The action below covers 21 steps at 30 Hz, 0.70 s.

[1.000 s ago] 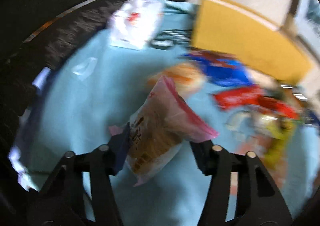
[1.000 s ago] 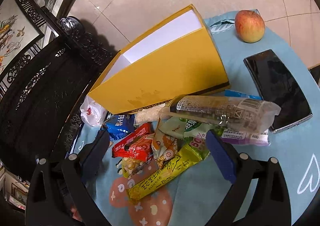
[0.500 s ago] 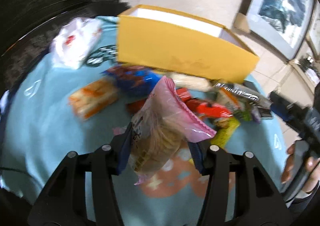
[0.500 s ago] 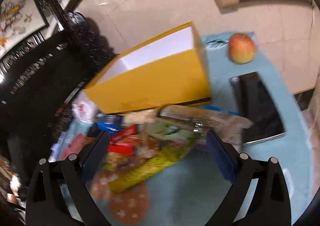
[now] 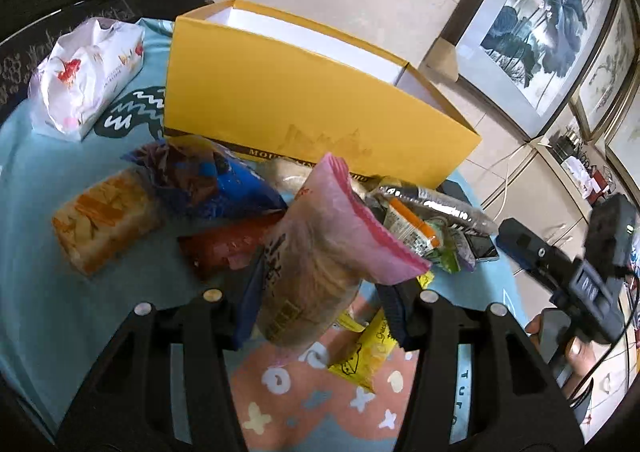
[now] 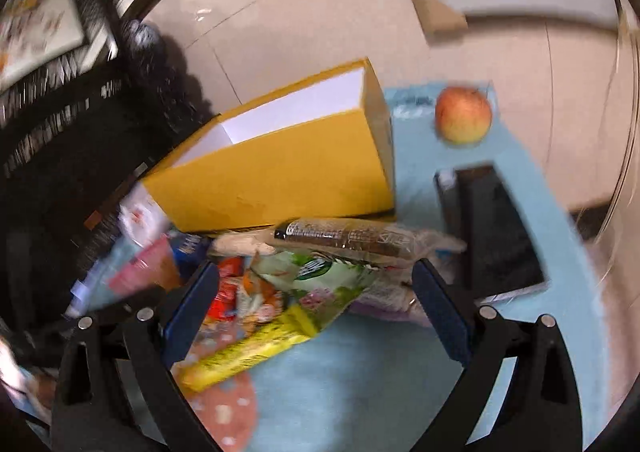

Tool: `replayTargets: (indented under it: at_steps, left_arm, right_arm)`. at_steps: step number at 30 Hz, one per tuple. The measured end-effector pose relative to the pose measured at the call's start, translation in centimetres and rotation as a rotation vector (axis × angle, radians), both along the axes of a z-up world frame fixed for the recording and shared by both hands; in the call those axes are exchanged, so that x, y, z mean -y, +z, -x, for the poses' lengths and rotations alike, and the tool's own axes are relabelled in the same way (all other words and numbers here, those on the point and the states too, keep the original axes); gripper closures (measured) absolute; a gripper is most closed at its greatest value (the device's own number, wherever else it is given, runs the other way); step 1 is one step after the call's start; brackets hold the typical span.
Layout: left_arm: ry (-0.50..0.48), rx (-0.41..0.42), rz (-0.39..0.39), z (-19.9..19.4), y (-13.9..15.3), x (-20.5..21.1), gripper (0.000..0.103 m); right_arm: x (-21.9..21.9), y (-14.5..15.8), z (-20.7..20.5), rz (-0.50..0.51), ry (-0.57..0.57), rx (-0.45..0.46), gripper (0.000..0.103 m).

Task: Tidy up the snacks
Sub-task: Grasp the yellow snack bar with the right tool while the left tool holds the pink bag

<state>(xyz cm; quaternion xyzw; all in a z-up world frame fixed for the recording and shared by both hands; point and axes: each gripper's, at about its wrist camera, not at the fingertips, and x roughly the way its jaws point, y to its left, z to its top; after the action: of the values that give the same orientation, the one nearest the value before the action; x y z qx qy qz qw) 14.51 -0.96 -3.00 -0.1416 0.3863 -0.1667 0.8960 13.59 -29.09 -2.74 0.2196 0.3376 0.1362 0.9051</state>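
the pink-topped cracker bag hangs above the snack pile, clamped at its lower body between the pads of the left gripper. it looks light, crinkly and slippery, its contents likely brittle, so a gentle pinch mid-body suits it. the gripper tilts down toward the yellow box just behind. the right gripper hovers over the pile on the blue tablecloth, fingers wide, holding nothing.

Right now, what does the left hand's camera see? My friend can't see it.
The left gripper holds a pink-topped bag of round crackers above a blue tablecloth. Behind it, loose snacks lie before an open yellow box, with a white tissue pack at far left. The right gripper shows at right.
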Motion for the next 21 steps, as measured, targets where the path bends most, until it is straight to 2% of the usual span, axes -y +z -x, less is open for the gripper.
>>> replayTargets:
  at_steps: [2, 3, 6, 8, 9, 11, 12, 13, 14, 16, 19, 21]
  left_arm:
    - [0.015, 0.015, -0.002, 0.2, 0.2, -0.3, 0.050]
    - [0.021, 0.016, -0.003, 0.2, 0.2, -0.4, 0.050]
    - [0.025, -0.004, 0.002, -0.1, -0.1, -0.6, 0.050]
    - [0.024, 0.001, -0.005, -0.1, -0.1, -0.6, 0.050]
    - [0.027, 0.004, -0.010, -0.1, -0.1, -0.4, 0.050]
    - [0.029, 0.003, -0.013, -0.2, -0.2, -0.5, 0.050]
    - [0.030, 0.003, -0.012, -0.2, -0.2, -0.4, 0.050]
    - [0.030, 0.002, -0.012, -0.2, -0.2, -0.4, 0.050]
    - [0.027, 0.000, -0.011, -0.2, -0.3, -0.4, 0.049]
    - [0.028, -0.010, -0.009, -0.4, -0.4, -0.5, 0.047]
    - [0.041, -0.025, -0.005, -0.6, -0.7, -0.7, 0.047]
    - [0.050, -0.040, 0.000, -0.9, -1.0, -0.9, 0.047]
  right_arm:
    - [0.4, 0.0, 0.0, -0.030, -0.009, -0.013, 0.006]
    - [0.3, 0.3, 0.1, -0.014, -0.015, -0.006, 0.006]
    - [-1.0, 1.8, 1.6, 0.097, -0.036, 0.096, 0.006]
    - [-2.5, 2.1, 2.2, 0.145, 0.011, 0.138, 0.006]
    - [-3.6, 2.1, 2.5, 0.183, 0.047, 0.148, 0.006]
    - [-6.7, 1.4, 3.1, 0.353, 0.114, 0.172, 0.006]
    - [-7.4, 1.2, 3.3, 0.394, 0.134, 0.177, 0.010]
    - [-8.5, 0.8, 3.4, 0.430, 0.193, 0.169, 0.020]
    - [-9.2, 0.4, 3.4, 0.435, 0.243, 0.154, 0.024]
    - [-10.7, -0.4, 3.7, 0.462, 0.316, 0.136, 0.026]
    - [-11.9, -1.8, 3.7, 0.518, 0.351, 0.098, 0.026]
    - [-11.6, -2.0, 3.5, 0.483, 0.343, 0.061, 0.026]
